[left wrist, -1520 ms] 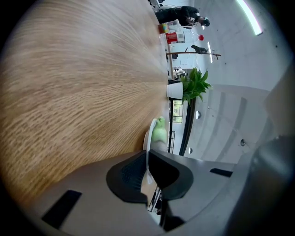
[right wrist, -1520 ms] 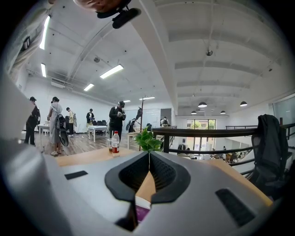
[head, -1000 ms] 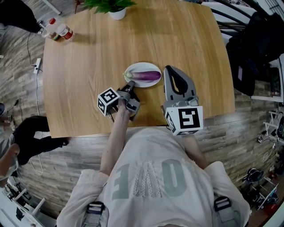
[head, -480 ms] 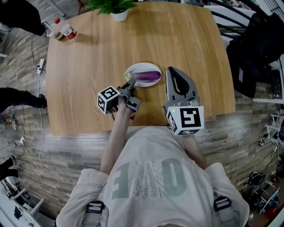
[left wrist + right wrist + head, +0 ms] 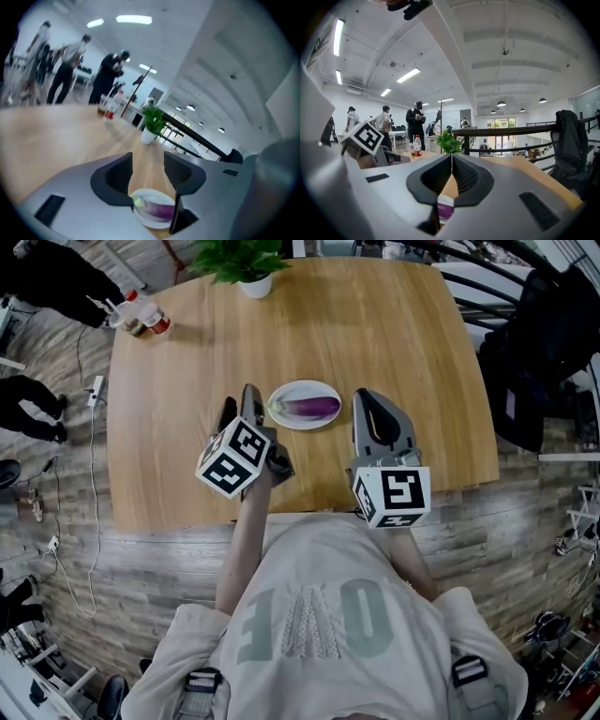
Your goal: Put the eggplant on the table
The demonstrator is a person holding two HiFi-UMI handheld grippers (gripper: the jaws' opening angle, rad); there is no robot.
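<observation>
Left gripper: jaws stand wide and have just been opening. Nothing sits between the pads. It hangs above the table, just left of the plate.
Right gripper: jaws meet at the tips and hold nothing. It sits just right of the plate, pointing up the table. Whether it touches the wood cannot be told.
Hidden: in the left gripper view the jaw bodies cover both side edges of the plate, so only its middle shows in the gap. In the right gripper view only a thin strip of plate and purple shows in the slot under the closed tips.
Cut off: in the head view the person's chest covers the near table edge, and the plant is clipped by the top of the frame.
Hard to make out: the left gripper view is soft all over. The bottles at the far left corner are too small to read, and the people standing beyond them are dim shapes.
Eggplant place: the eggplant lies on its side on the plate, apart from both grippers and not on the bare wood.
Eggplant look: long and slim, with glossy purple skin and a paler sheen along the top. A pale green cap sits at the end nearer the left gripper.
Plate: white, small and shallow, on the near half of the table.
</observation>
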